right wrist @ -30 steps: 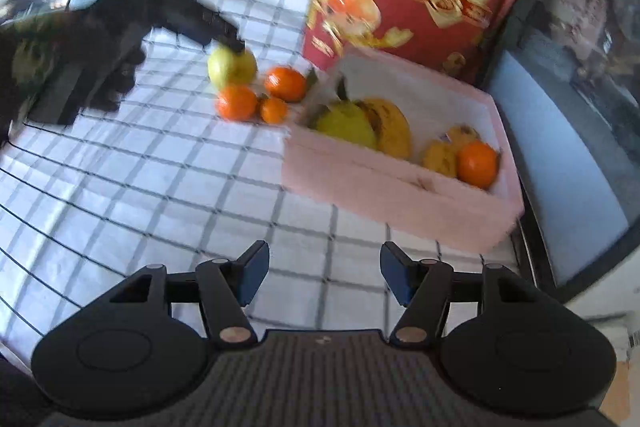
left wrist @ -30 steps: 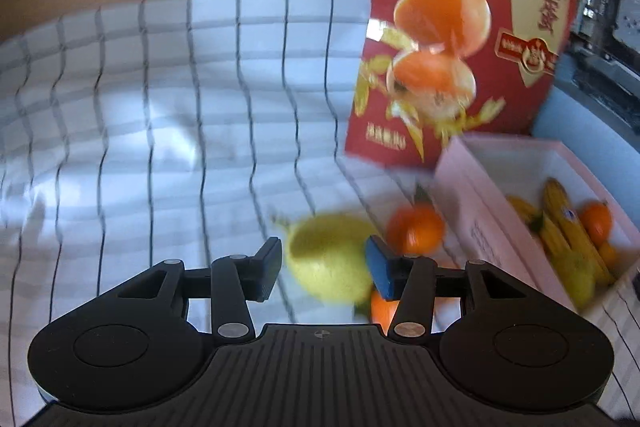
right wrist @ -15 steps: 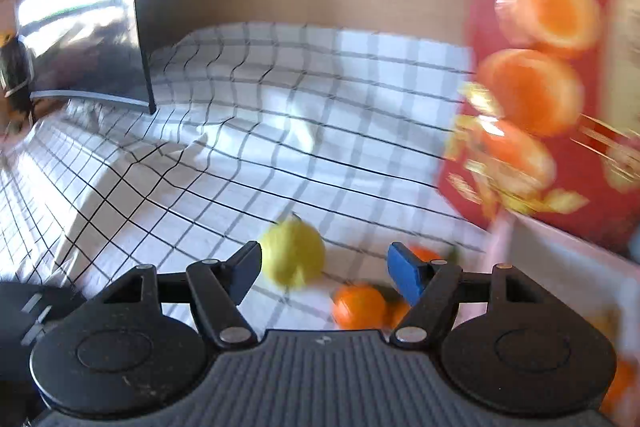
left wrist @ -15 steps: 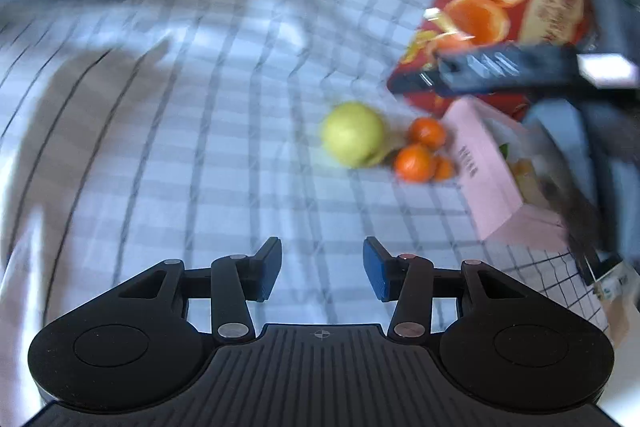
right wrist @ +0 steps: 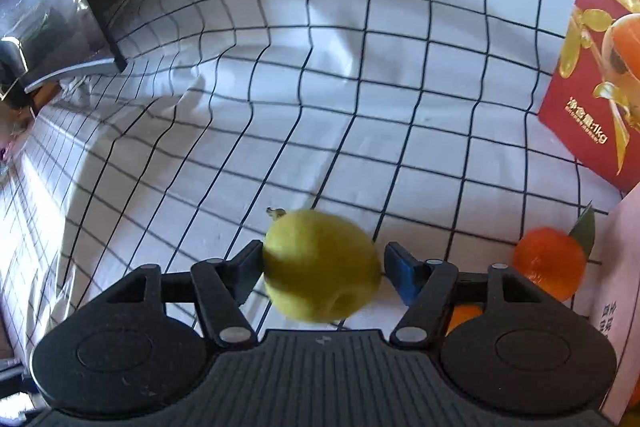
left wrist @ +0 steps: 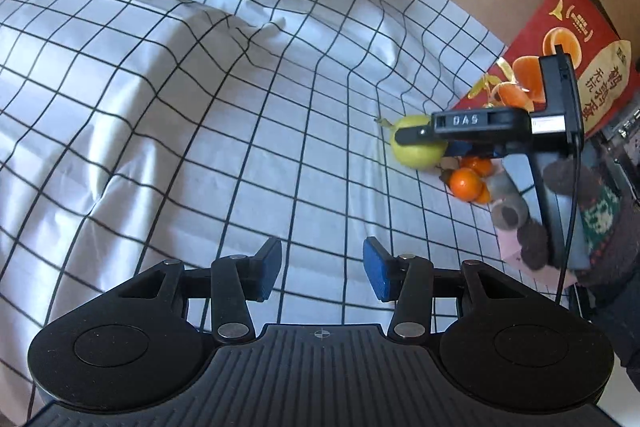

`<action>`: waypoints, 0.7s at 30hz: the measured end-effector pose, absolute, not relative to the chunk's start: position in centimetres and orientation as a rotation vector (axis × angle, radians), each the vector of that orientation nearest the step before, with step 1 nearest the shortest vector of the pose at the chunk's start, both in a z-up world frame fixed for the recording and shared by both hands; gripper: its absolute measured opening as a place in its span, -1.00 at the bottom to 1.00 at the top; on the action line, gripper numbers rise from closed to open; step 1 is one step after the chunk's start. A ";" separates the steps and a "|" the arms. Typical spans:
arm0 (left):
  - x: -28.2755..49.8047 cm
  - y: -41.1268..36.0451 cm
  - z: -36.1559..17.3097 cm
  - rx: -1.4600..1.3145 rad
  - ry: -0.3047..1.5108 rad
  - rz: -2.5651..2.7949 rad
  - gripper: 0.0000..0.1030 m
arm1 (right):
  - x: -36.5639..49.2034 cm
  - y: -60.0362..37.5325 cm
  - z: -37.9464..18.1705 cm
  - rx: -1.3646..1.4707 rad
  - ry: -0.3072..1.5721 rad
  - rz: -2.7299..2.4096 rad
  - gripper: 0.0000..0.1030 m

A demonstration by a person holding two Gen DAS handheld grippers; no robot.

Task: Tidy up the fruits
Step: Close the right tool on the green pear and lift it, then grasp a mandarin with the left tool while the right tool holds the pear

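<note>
1. Checked cloth (left wrist: 248, 131): it covers the bench and carries every loose fruit. Rumpled toward the far edge, flatter near you.
2. Red printed box (left wrist: 576, 67): it stands upright at the far right corner of the cloth.
3. Pink box (right wrist: 618, 291): it sits at the right edge of the cloth; only one wall shows, just beside the oranges.
4. Left gripper (left wrist: 322, 269): its jaws stand parted with nothing between them, over bare cloth, well apart from the fruit cluster.
5. Right gripper (right wrist: 322, 277): your nearer tool by far. Its jaws are closing with the yellow-green fruit between them. The left pad (right wrist: 250, 267) looks to be at the skin; the blue right pad (right wrist: 400, 275) shows a thin gap, so I judge the fruit not yet clamped.
6. Yellow-green fruit (right wrist: 320, 267): it lies on the cloth near the right edge, dead centre between the right gripper's jaws. Its long axis runs from the stem (right wrist: 276, 213), pointing away and left, back toward you, roughly along the fingers.
7. Oranges (right wrist: 550, 263): a small cluster just right of the right gripper, between the fruit and the pink box. Mind the blue pad does not nudge them.
</note>
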State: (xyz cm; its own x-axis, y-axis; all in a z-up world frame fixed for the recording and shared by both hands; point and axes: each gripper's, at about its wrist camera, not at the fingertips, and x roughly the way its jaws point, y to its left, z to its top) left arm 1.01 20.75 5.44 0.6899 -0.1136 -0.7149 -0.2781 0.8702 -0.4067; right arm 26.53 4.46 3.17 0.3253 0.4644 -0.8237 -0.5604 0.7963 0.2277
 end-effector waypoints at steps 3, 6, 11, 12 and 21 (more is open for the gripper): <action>2.0 20.3 5.4 -0.510 0.813 0.073 -0.04 | 25.1 5.0 3.5 -0.178 1.023 0.669 0.21; 2.6 19.8 5.4 -0.507 0.811 0.036 -0.04 | 23.6 4.2 3.6 -0.193 1.016 0.660 0.20; 3.8 18.5 5.1 -0.499 0.826 -0.011 -0.03 | 20.4 1.6 4.0 -0.140 1.043 0.668 0.20; 4.0 18.3 5.0 -0.497 0.830 -0.017 -0.03 | 19.6 1.2 4.0 -0.136 1.043 0.676 0.20; 4.7 17.0 4.0 -0.535 0.865 -0.125 -0.03 | 13.8 -2.1 3.8 -0.081 0.999 0.653 0.21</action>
State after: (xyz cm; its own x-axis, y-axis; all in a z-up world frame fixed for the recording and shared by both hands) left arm 4.68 17.05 4.05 0.6503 -0.3160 -0.6908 -0.1076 0.8619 -0.4955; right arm 13.81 -2.12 3.77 0.3690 0.4720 -0.8007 -0.5438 0.8082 0.2259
